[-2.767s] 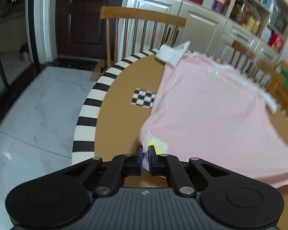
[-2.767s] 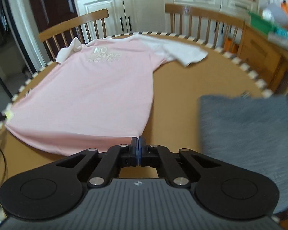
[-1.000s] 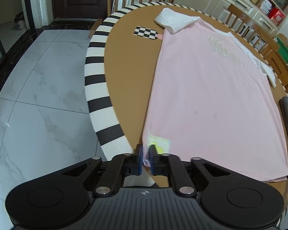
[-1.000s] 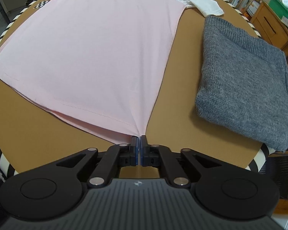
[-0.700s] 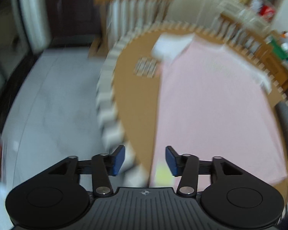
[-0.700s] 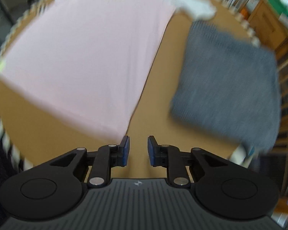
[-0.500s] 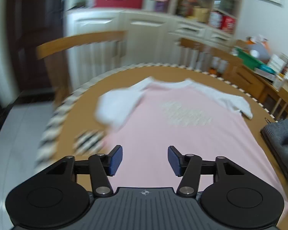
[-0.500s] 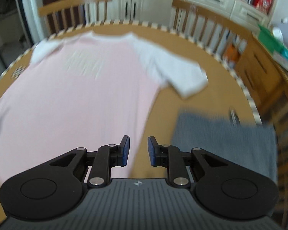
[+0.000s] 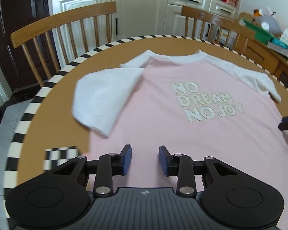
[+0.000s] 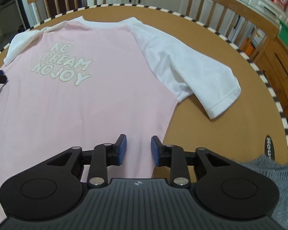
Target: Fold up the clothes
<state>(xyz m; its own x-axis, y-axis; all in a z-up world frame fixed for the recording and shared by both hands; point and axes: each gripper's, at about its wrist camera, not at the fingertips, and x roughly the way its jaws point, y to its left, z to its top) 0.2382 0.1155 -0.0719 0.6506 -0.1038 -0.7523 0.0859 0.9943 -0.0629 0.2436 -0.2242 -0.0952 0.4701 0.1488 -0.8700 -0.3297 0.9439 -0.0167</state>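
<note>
Pink T-shirt (image 9: 163, 118), one, spread flat across round table (image 9: 63, 115), white lettering face up; two white sleeves, left sleeve (image 9: 103, 101) at 10 o'clock in left view, folded inward, right sleeve (image 10: 191, 71) at 2 o'clock in right view. Two wooden chairs (image 9: 63, 30) at 12 o'clock. One grey knit (image 10: 278, 176) at 4 o'clock in right view.

Left gripper (image 9: 145, 160) tilted down over shirt's left side, jaws apart and closing, nothing between. Right gripper (image 10: 138, 149) steeper, over shirt's right edge, jaws apart and opening, empty.

Brown tabletop, black-and-white striped rim; white cabinets (image 9: 136, 9) behind.
</note>
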